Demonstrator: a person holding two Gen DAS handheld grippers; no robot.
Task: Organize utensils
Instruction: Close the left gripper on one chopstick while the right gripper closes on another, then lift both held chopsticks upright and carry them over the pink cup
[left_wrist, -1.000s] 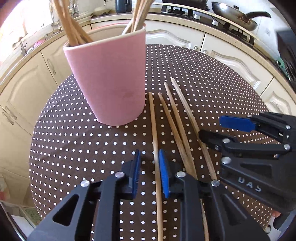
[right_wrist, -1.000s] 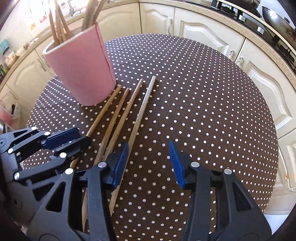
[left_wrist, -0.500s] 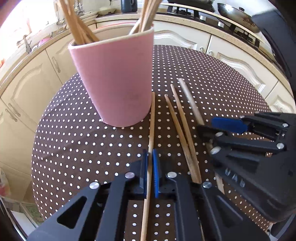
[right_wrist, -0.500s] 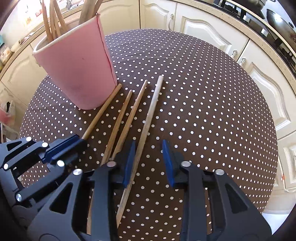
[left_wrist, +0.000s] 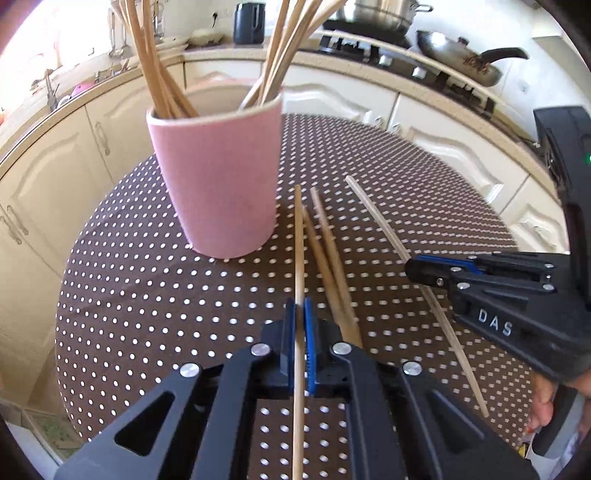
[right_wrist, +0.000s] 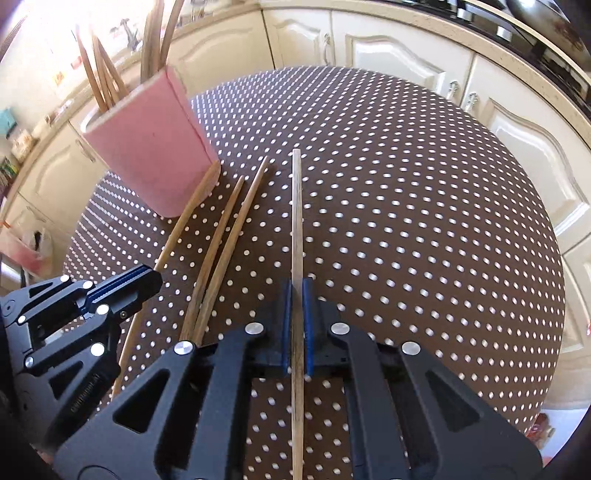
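While four loose chopsticks are in view outside the pink cup (left_wrist: 218, 184), only two lie free on the tabletop (left_wrist: 147, 295); the other two are each clamped in a tool.

Count: four chopsticks out of the cup, one cup, two tools. Inside the cup stands a bundle of further sticks, splayed in two groups against the rim; exact number cannot be told.

Left chopstick (left_wrist: 298, 258): pale wood, thin, straight, running from near the cup's base back between the blue pads of the left tool (left_wrist: 300, 325), which is clenched on it. Its far tip lies just beside the cup's lower right side.

Right chopstick (right_wrist: 296, 221): pale, slightly greyed wood, squared far end, gripped in the right tool (right_wrist: 296, 306), pads pressed to both sides. It points out across the dotted cloth, apart from the rest.

Middle pair (left_wrist: 328, 258): darker brown, tapered, lying side by side between the two held sticks, converging and touching toward their near ends, which run under the left tool's body.

Cup: matte pink, cream inner wall, upright on the tabletop, left of all four sticks in both views.

Tabletop: round, brown cloth with white dots. Cream cabinets (right_wrist: 406, 48) curve behind it; a pan (left_wrist: 461, 59) sits on the hob at upper right of the left wrist view.
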